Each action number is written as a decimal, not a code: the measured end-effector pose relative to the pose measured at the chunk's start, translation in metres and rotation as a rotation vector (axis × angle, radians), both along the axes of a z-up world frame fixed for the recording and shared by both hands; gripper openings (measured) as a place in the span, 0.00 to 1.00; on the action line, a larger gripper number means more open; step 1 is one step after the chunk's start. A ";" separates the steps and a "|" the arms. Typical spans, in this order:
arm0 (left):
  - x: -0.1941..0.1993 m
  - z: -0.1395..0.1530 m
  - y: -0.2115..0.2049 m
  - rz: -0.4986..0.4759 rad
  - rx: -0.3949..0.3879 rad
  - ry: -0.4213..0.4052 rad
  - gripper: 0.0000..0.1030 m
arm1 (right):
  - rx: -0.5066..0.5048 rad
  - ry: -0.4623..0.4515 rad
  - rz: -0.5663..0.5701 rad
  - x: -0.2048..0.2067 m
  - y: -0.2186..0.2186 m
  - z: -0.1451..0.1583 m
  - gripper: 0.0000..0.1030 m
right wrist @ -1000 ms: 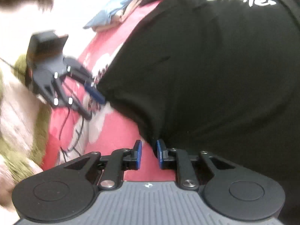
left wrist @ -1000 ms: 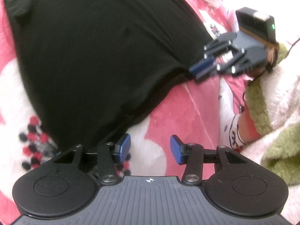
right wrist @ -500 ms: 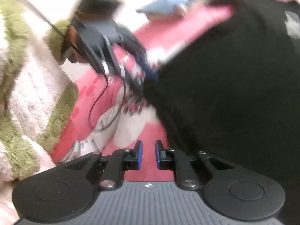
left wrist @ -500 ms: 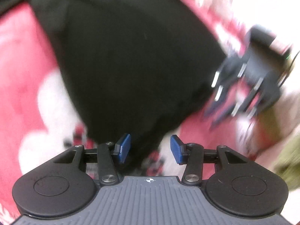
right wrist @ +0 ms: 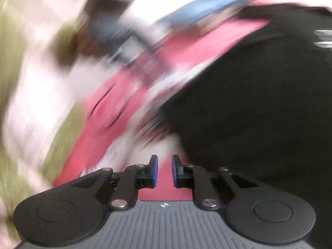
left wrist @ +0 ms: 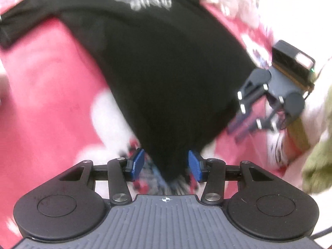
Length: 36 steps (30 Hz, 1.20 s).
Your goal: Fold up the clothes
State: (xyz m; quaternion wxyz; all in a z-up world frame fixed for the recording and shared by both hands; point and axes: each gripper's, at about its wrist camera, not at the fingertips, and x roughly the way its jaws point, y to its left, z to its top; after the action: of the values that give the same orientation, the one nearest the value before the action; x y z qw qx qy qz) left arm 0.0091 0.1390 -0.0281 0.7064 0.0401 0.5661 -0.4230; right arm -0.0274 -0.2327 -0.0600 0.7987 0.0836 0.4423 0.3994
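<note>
A black T-shirt (left wrist: 166,66) with white lettering lies spread on a pink and white blanket (left wrist: 47,87). My left gripper (left wrist: 166,164) is open, and the shirt's near corner reaches down between its blue pads (left wrist: 138,162). My right gripper (left wrist: 247,122) hovers at the shirt's right edge, blurred by motion. In the right wrist view the right gripper (right wrist: 165,171) shows only a narrow gap, with nothing but pink blanket (right wrist: 116,103) in it. The shirt (right wrist: 259,103) fills the right half of that view. A dark smear at upper left is the left gripper (right wrist: 108,27).
A person's fuzzy green and white sleeve (left wrist: 317,166) is at the right edge, and the sleeve (right wrist: 31,83) also covers the left of the right wrist view. A blue garment (right wrist: 207,6) lies beyond the shirt. Pale fabric (left wrist: 234,4) sits at the back right.
The left gripper has swung around to the shirt's near corner, and the lettering has come into view. The right gripper has moved fast along the shirt's edge, blurring its view. Neither jaw gap has changed.
</note>
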 end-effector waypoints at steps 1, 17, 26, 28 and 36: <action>0.008 0.001 -0.005 0.007 -0.018 -0.017 0.46 | 0.001 0.000 -0.025 0.002 -0.004 -0.001 0.16; 0.059 -0.016 -0.097 0.123 -0.060 -0.123 0.46 | -0.107 0.115 -0.340 0.008 -0.153 0.023 0.21; 0.095 -0.030 -0.150 0.285 -0.102 -0.152 0.47 | -0.174 0.005 -0.929 0.155 -0.248 0.027 0.26; 0.095 -0.034 -0.158 0.279 -0.100 -0.158 0.47 | -0.234 -0.010 -0.954 0.171 -0.247 0.018 0.26; 0.090 -0.036 -0.177 0.221 -0.081 -0.204 0.50 | -0.298 -0.082 -0.902 0.208 -0.261 0.020 0.39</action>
State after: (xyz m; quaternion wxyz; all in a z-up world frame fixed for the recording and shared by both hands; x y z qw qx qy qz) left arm 0.0994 -0.0377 -0.0639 0.8034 -0.0083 0.4749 -0.3591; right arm 0.1808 -0.4940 -0.0398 0.9125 0.1357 0.3823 -0.0519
